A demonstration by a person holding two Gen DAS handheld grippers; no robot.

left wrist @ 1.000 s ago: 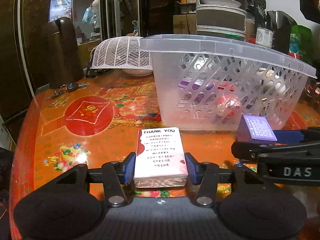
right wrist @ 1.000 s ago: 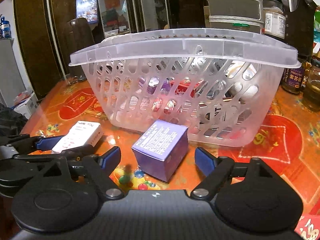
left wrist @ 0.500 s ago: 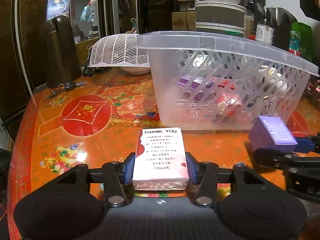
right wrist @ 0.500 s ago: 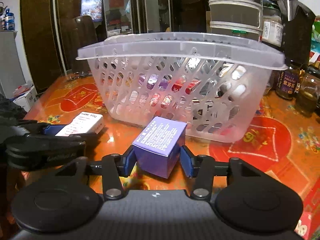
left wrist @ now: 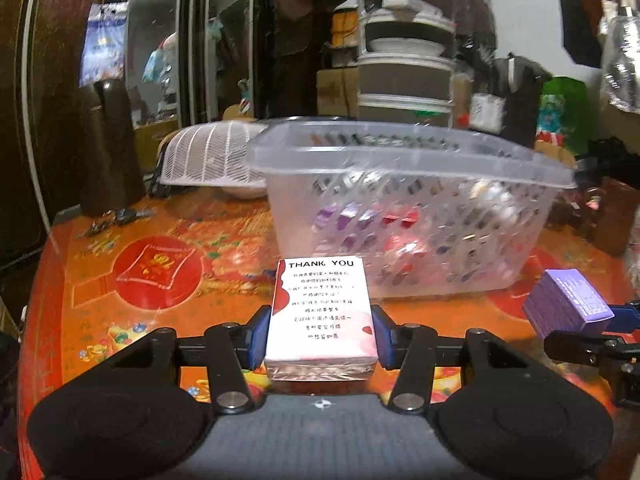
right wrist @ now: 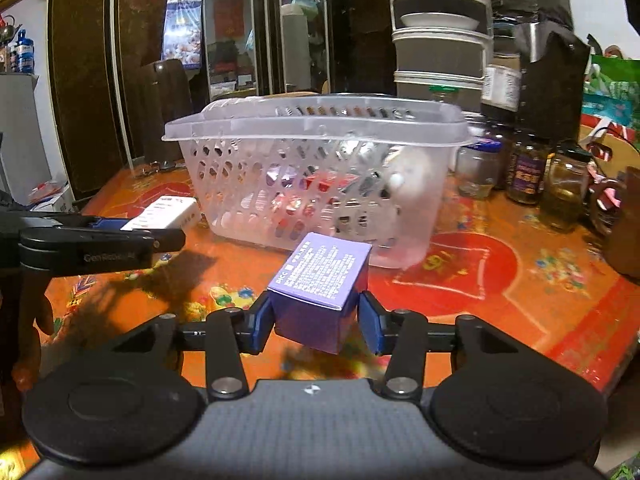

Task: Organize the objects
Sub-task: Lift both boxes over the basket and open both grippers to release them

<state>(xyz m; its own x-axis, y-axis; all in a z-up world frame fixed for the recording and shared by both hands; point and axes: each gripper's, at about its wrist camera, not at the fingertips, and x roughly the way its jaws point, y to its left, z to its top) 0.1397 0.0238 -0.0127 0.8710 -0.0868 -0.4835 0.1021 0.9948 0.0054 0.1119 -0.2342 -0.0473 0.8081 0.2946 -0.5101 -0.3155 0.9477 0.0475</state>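
Purple cardboard is now riding clear of the tabletop [right wrist: 520,280]: the right gripper [right wrist: 318,320], whose jaws were standing wide around the purple box [right wrist: 322,280] a second ago, is clamping it and lifting. The left gripper [left wrist: 320,334] is likewise raising the white "THANK YOU" pack [left wrist: 320,312], jaws pinching its sides. Both are heading, I judge, for the clear plastic basket [right wrist: 320,128], just ahead. Its flared rim is sitting higher than both loads, but open air above it is leaving room.
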